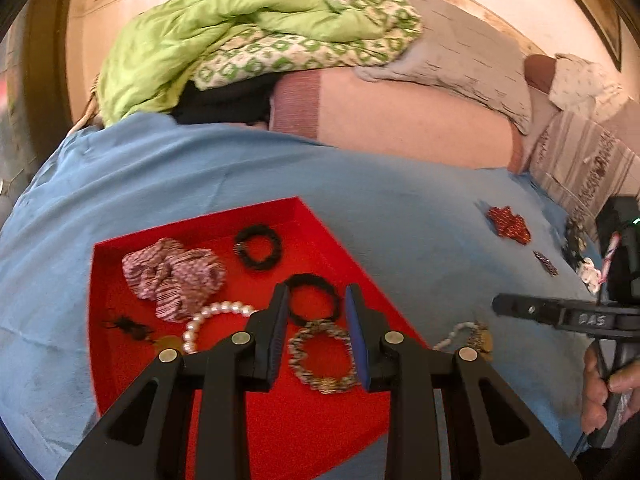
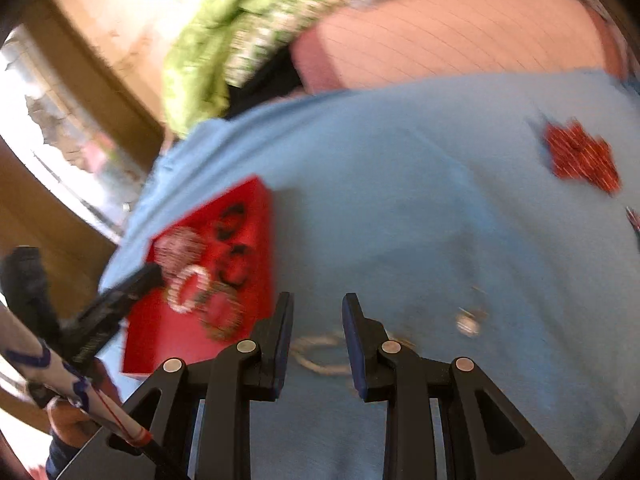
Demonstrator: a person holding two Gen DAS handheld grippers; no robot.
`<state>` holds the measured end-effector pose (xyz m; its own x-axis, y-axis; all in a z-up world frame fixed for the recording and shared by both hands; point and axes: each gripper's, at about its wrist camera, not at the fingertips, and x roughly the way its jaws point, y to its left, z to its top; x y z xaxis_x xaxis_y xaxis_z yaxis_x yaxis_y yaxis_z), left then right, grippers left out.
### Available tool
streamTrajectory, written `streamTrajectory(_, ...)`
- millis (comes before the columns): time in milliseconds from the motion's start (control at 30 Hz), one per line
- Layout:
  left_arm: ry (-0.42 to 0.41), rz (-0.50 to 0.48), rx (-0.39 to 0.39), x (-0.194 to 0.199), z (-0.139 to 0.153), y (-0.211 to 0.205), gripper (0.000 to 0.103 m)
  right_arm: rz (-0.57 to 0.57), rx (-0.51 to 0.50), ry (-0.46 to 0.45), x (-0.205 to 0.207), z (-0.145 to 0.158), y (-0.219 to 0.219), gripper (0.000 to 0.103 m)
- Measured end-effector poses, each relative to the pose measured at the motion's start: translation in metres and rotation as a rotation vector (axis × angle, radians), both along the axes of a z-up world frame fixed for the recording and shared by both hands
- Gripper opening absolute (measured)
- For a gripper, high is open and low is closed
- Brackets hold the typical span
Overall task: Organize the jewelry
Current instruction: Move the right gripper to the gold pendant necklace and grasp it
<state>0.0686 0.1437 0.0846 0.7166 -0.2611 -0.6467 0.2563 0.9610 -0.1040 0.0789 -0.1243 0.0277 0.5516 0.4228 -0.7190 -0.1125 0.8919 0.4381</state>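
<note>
My left gripper (image 1: 317, 292) hangs open over the red tray (image 1: 348, 252), with nothing pressed between its pads. Under it in the tray lie a beaded bracelet (image 1: 322, 354), two black hair ties (image 1: 258, 246), a pearl bracelet (image 1: 212, 318), a striped scrunchie (image 1: 172, 274) and a dark brooch (image 1: 128, 328). My right gripper (image 2: 318, 300) is open above the blue cloth (image 2: 400, 200). A pale chain bracelet (image 2: 320, 354) lies blurred on the cloth between and behind its fingers, apart from them. The tray (image 2: 140, 348) is to its left.
On the blue cloth to the right lie a red patterned scrunchie (image 1: 509, 225), a small clip (image 1: 546, 263) and a pearl-and-gold piece (image 1: 464, 336). A green quilt (image 1: 224, 32) and pillows are heaped behind. A hand (image 1: 600, 384) holds the other gripper at the right edge.
</note>
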Motion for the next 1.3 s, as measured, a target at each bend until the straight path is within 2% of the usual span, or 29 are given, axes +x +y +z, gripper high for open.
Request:
streamTrajectory(167,0.0,-0.015,-0.011,0.001,0.0,-0.011,0.027,-0.007,-0.026,0.096,-0.006,-0.023,-0.013,0.028)
streamTrajectory(333,0.001,-0.039,0.008,-0.001,-0.002,-0.022,0.027,0.012,-0.062,0.122,-0.004,-0.035,-0.005,0.028)
streamTrajectory(400,0.003,-0.042,0.012,-0.001,-0.004,-0.023,0.027,0.027,-0.095,0.109,-0.004,-0.036,-0.002,0.028)
streamTrajectory(533,0.01,-0.052,0.015,0.0,-0.006,-0.025,0.027,0.073,-0.249,0.045,-0.002,-0.036,0.02,0.029)
streamTrajectory(600,0.01,-0.061,0.016,0.0,-0.006,-0.028,0.027,0.078,-0.269,0.045,-0.002,-0.035,0.022,0.027)
streamTrajectory(667,0.01,-0.065,0.018,0.0,-0.006,-0.03,0.027,0.073,-0.253,0.053,-0.003,-0.034,0.016,0.024)
streamTrajectory(733,0.01,-0.072,0.012,0.001,-0.005,-0.032,0.027,0.059,-0.196,0.062,-0.004,-0.033,0.007,0.023)
streamTrajectory(767,0.008,-0.074,0.01,0.0,-0.004,-0.034,0.027,0.053,-0.169,0.062,-0.004,-0.031,0.004,0.008)
streamTrajectory(800,0.005,-0.08,0.008,0.0,-0.003,-0.035,0.027,0.047,-0.132,0.059,-0.005,-0.027,-0.002,0.005)
streamTrajectory(933,0.001,-0.108,0.012,-0.002,-0.003,-0.047,0.027,0.014,-0.073,-0.003,-0.015,-0.004,-0.022,0.005)
streamTrajectory(1067,0.008,-0.139,0.026,-0.004,-0.007,-0.063,0.027,-0.003,-0.075,-0.029,-0.02,0.005,-0.033,0.005)
streamTrajectory(1167,0.01,-0.153,0.039,-0.005,-0.01,-0.072,0.027,0.021,-0.042,0.003,-0.016,-0.003,-0.032,0.006)
streamTrajectory(1233,0.013,-0.156,0.04,-0.005,-0.011,-0.075,0.027,0.051,-0.06,0.044,-0.013,-0.014,-0.022,0.016)
streamTrajectory(1267,0.014,-0.154,0.042,-0.005,-0.012,-0.075,0.027,0.058,-0.074,0.044,-0.012,-0.017,-0.018,0.025)
streamTrajectory(1300,0.014,-0.154,0.043,-0.005,-0.012,-0.075,0.027,0.068,-0.097,0.043,-0.011,-0.019,-0.012,0.027)
